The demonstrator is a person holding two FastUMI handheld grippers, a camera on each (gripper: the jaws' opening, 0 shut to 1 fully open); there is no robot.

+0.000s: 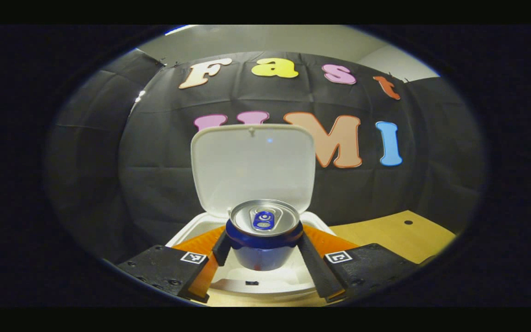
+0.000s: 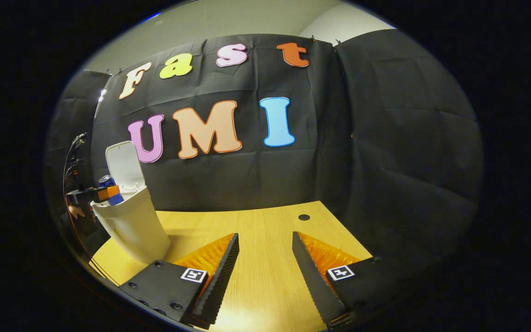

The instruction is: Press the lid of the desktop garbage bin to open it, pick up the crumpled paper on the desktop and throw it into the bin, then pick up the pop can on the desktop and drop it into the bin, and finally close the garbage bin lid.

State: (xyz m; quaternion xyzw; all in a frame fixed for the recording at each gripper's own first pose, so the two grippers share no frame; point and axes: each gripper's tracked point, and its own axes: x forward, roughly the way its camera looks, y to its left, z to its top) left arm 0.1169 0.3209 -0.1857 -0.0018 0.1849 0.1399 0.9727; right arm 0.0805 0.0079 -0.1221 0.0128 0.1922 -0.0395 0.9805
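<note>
Most was done: my left gripper [image 1: 262, 251] pinched the pop can [image 1: 264, 233] over the open bin [image 2: 129, 221]; dropping it and closing the lid [image 1: 252, 166] remained, my right gripper [image 2: 265, 251] spread.

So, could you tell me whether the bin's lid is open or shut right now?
Open. The lid stands upright behind the bin, and the left gripper holds the can over its mouth.

Dim booth, warm overhead light, glare on the desk [image 2: 256, 318], strong fisheye bending, dark edges
</note>
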